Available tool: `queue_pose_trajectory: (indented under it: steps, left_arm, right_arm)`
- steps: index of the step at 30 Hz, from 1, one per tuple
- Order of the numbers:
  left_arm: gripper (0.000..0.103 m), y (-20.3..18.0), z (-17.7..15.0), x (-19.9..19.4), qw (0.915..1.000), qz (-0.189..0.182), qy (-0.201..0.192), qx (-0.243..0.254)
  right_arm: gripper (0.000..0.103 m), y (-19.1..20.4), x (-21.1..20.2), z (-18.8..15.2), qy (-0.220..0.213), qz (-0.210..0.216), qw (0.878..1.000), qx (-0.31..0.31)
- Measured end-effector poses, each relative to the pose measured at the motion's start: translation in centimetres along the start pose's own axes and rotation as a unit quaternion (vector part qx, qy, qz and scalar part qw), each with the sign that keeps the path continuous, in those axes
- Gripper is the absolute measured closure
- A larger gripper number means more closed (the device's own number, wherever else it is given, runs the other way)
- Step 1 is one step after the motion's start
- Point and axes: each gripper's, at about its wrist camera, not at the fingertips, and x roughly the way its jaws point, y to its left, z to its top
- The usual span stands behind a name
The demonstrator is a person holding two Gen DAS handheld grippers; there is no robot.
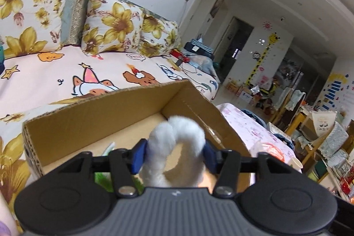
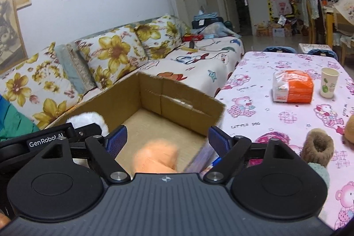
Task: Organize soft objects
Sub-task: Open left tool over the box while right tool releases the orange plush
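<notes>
An open cardboard box point(image 1: 99, 116) stands between the sofa and the table. My left gripper point(image 1: 174, 156) hovers over it, and its blue pads touch both sides of a white fluffy plush loop point(image 1: 177, 141), which stands upright between them. The same white plush point(image 2: 88, 119) shows beside the left gripper in the right wrist view. My right gripper point(image 2: 168, 138) is wide open over the box point(image 2: 177, 107). A blurred orange plush point(image 2: 154, 158) lies below and between its fingers, touching neither pad. Something green point(image 1: 104, 178) lies in the box.
A table with a pink teddy-print cloth point(image 2: 265, 121) stands right of the box. On it are a brown plush slipper point(image 2: 318, 147), an orange tissue pack point(image 2: 292, 86) and a paper cup point(image 2: 329, 85). A floral-cushioned sofa point(image 2: 110, 54) runs behind the box.
</notes>
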Motion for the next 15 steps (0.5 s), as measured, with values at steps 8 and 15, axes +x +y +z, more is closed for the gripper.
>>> queue_pose_trajectory:
  steps: [8, 15]
  left_arm:
    - [0.029, -1.1, -0.3, -0.6, 0.9989, 0.005, -0.023, 0.039]
    - [0.024, -2.1, -0.7, -0.6, 0.998, -0.013, -0.017, 0.06]
  right_arm:
    - [0.0, -2.6, -3.1, -0.6, -0.031, -0.051, 0.998, 0.014]
    - [0.0, -4.7, -5.5, -2.1, -0.041, -0.088, 0.995, 0.024]
